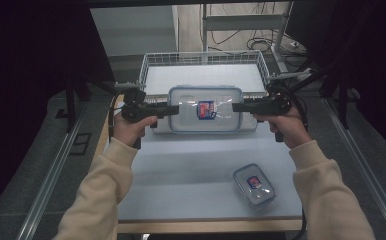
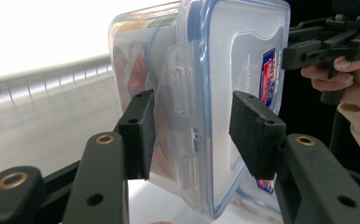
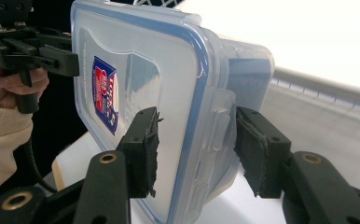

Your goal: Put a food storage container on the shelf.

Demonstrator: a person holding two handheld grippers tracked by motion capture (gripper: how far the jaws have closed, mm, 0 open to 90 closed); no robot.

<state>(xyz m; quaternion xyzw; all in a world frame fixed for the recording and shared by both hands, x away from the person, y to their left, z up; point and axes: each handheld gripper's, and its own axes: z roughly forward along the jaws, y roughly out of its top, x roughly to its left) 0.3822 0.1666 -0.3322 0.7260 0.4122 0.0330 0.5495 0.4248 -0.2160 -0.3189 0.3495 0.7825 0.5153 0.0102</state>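
Dark curtains close in a pale table (image 1: 201,155) with a white wire basket (image 1: 151,62) at its far end. Between the two grippers hangs a large clear lidded container (image 1: 205,109), carried just short of the basket. The left gripper (image 1: 173,111) clamps one short end and the right gripper (image 1: 237,107) the opposite one, each half-open with its pads (image 2: 255,133) pressed above and below the rim, one on the lid and one under the base (image 3: 145,149). Holding both ends likely keeps so wide a box level. A small lidded container (image 1: 254,185) lies on the table, nearer the person than the right gripper.
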